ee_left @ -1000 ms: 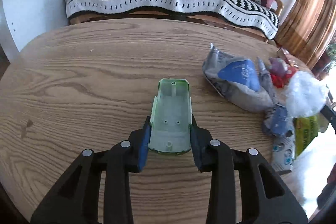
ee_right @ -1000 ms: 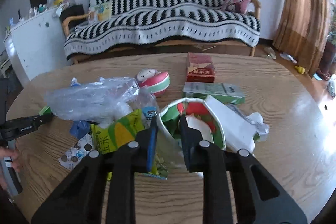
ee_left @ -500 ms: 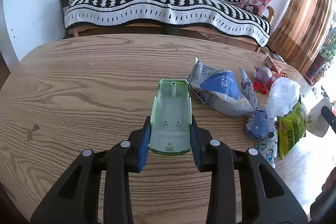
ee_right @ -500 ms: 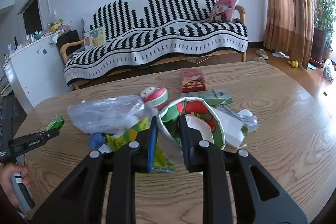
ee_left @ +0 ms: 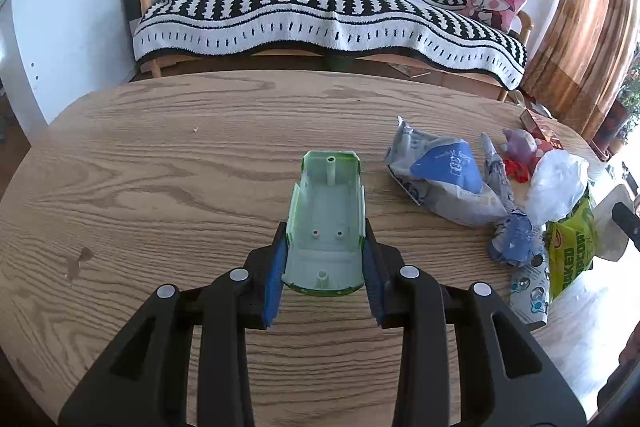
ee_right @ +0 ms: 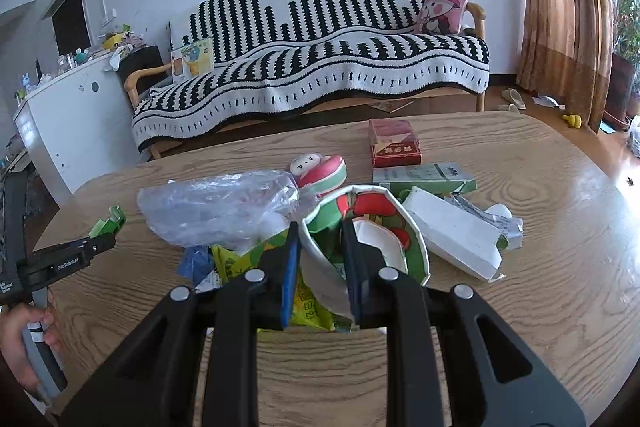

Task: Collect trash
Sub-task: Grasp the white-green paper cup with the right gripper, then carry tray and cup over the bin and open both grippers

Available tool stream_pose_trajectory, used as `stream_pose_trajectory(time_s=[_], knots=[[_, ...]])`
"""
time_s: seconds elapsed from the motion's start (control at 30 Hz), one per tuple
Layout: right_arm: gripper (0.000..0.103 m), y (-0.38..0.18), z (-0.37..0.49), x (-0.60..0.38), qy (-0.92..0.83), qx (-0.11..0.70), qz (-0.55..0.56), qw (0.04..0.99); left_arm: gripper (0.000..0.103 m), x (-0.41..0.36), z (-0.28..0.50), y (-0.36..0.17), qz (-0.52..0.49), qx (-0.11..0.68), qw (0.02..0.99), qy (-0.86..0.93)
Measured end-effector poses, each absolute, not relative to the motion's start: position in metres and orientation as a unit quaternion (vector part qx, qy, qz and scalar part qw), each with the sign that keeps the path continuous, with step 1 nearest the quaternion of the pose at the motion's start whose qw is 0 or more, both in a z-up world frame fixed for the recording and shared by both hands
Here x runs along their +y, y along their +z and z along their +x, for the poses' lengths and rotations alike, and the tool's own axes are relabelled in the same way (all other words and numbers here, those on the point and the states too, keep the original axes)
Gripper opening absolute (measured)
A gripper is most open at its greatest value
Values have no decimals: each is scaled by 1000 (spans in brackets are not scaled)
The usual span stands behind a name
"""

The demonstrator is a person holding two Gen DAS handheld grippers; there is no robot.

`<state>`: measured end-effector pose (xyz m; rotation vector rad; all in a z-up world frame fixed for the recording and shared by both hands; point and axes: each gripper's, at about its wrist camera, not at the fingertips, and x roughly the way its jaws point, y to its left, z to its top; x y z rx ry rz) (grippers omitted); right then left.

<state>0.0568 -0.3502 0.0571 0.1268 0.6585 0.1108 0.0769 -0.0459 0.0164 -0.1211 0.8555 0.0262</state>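
My left gripper (ee_left: 324, 247) is shut on a pale green plastic shell (ee_left: 326, 223), hollow side up, held above the wooden table (ee_left: 160, 155). My right gripper (ee_right: 320, 247) is shut on the rim of a crushed green, red and white paper cup (ee_right: 372, 223), held over the trash pile. The pile holds a clear plastic bag (ee_right: 216, 203), a yellow-green snack packet (ee_right: 310, 303) and a white carton (ee_right: 452, 231). The left wrist view shows a grey and blue wrapper (ee_left: 440, 179), a white bag (ee_left: 556, 183) and the same snack packet (ee_left: 572, 251).
A red box (ee_right: 394, 143), a green box (ee_right: 424, 175) and a round watermelon-striped toy (ee_right: 320, 171) lie behind the pile. A striped sofa (ee_left: 328, 11) stands past the table's far edge. A white cabinet (ee_left: 60, 35) stands at the left. The left gripper also shows in the right wrist view (ee_right: 100, 235).
Both grippers have risen and drawn back from the table with their loads. The green shell and the paper cup stay clamped; the pile has not moved.
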Motion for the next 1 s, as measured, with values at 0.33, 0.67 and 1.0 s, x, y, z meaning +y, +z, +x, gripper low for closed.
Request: stream_pose_trajectory(time_s=[0.33, 0.67, 1.0], knots=[[21, 57, 58, -349, 55, 321, 59, 944, 34, -47, 76, 16, -61, 414, 908, 13], [21, 64, 51, -359, 33, 300, 62, 951, 34, -47, 67, 25, -68, 404, 912, 14], [21, 112, -27, -398, 14, 259, 68, 963, 34, -107, 13, 84, -62, 355, 931, -51]])
